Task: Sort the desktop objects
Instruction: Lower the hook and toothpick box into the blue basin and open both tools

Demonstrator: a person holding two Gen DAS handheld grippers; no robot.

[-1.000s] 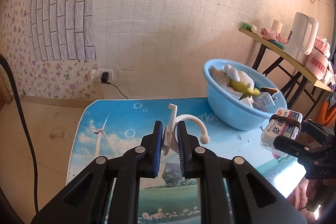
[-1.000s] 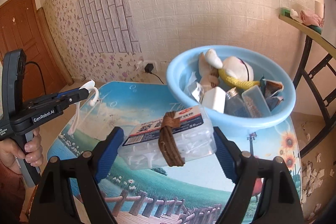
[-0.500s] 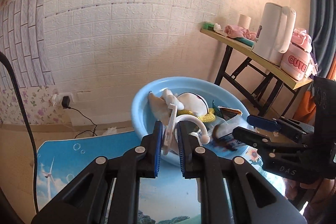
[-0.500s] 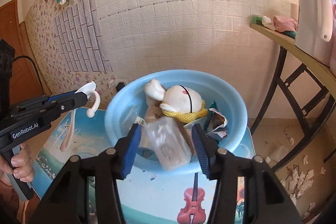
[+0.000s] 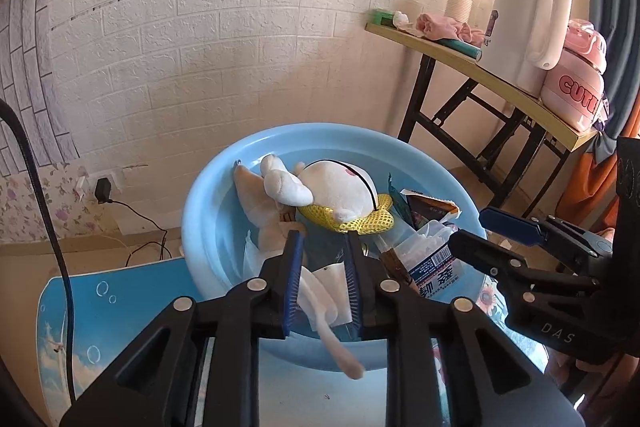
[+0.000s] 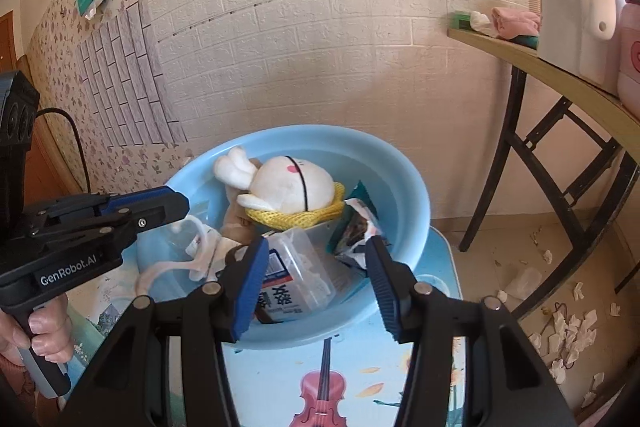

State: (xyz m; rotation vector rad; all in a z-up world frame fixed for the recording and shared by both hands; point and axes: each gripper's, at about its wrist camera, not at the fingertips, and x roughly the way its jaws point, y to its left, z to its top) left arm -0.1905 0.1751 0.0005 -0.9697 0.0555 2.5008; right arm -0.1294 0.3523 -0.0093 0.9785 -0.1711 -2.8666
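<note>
Both grippers, left [image 5: 320,281] and right [image 6: 316,281], hover with jaws wide over the blue basin [image 6: 404,179].

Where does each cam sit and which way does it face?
Left wrist: on left gripper, facing the round blue plastic basin; right gripper shows at right.
Right wrist: on right gripper, facing the same basin from the right; left gripper and hand show.
Shared: basin, white plush toy.
</note>
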